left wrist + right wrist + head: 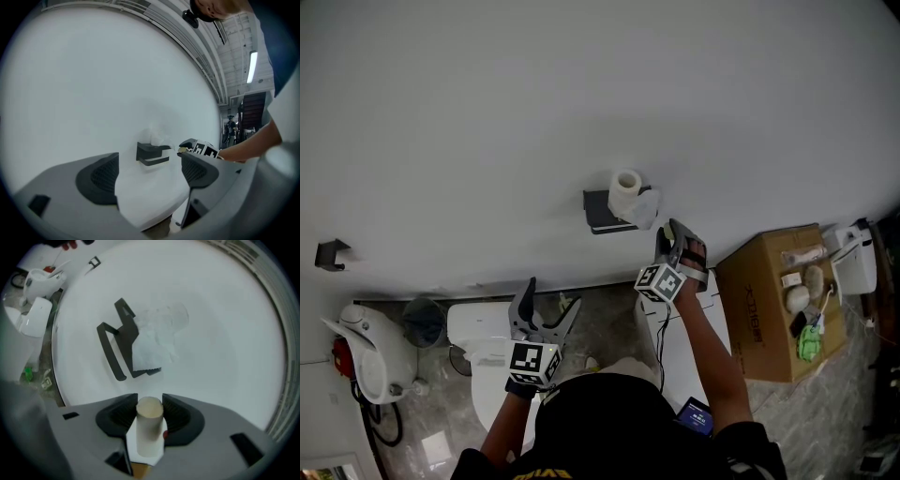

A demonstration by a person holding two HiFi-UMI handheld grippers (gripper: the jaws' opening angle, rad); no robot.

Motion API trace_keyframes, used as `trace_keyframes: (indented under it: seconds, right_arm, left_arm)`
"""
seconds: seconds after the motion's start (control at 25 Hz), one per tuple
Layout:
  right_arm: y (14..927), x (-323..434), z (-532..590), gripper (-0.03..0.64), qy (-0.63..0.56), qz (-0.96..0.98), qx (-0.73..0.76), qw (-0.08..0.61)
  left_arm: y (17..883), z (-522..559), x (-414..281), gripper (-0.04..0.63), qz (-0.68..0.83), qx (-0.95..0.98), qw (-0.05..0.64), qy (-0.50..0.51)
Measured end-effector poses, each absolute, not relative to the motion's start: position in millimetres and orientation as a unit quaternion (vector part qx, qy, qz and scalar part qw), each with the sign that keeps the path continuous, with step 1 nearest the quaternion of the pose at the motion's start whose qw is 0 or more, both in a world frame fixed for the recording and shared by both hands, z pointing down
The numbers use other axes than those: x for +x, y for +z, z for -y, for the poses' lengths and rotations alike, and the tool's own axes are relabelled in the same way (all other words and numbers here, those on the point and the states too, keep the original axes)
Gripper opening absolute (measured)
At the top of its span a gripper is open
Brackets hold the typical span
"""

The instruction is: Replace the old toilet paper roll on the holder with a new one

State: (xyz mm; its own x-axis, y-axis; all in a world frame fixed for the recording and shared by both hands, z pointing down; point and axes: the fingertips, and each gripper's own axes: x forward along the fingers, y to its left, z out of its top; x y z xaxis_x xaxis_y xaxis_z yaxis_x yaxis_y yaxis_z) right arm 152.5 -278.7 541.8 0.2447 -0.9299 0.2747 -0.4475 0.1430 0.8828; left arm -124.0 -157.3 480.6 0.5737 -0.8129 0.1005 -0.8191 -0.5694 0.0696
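Two tools in sight. Which one is loaded?

Mine on the right. I have the right tool (150,405) pinching a bare cardboard tube (149,427). Both pads press on its sides, and it stands on end at the bottom middle of the right gripper view.

And the left?

I see the left tool (150,174) spread wide with nothing in it; only wall shows in the gap. In the head view it sits low and left of centre, over the toilet (469,323).

Where is the holder?

It's a black holder (602,212) fixed to the white wall (581,94), just above the centre of the head view. A white paper roll (626,185) sits at its right end, touching it, with its hollow core towards the camera. A loose sheet (643,212) hangs beside it. I cannot tell whether the roll is on the bar or resting on top.

How close is your right tool to it?

Near, not touching. Its tips are just below and right of the loose sheet in the head view.

Anything else around?

I can see a cardboard box (764,314) at the right edge with small items on top. A white appliance (366,342) stands at lower left, and a small black hook (330,253) is on the wall at the left edge.
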Motion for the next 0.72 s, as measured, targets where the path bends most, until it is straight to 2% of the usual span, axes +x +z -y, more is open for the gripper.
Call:
trace_keyframes:
  seconds: [0.4,0.72]
  right_arm:
    - [505,148,256,0.161,-0.145,0.628,0.672,0.365]
    - [483,152,242,0.160,-0.076,0.655,0.694,0.288]
  left_arm:
    - [478,157,-112,0.425,0.447,0.893,0.049,0.027]
    - [478,157,-104,0.425,0.442,0.896,0.048,0.022]
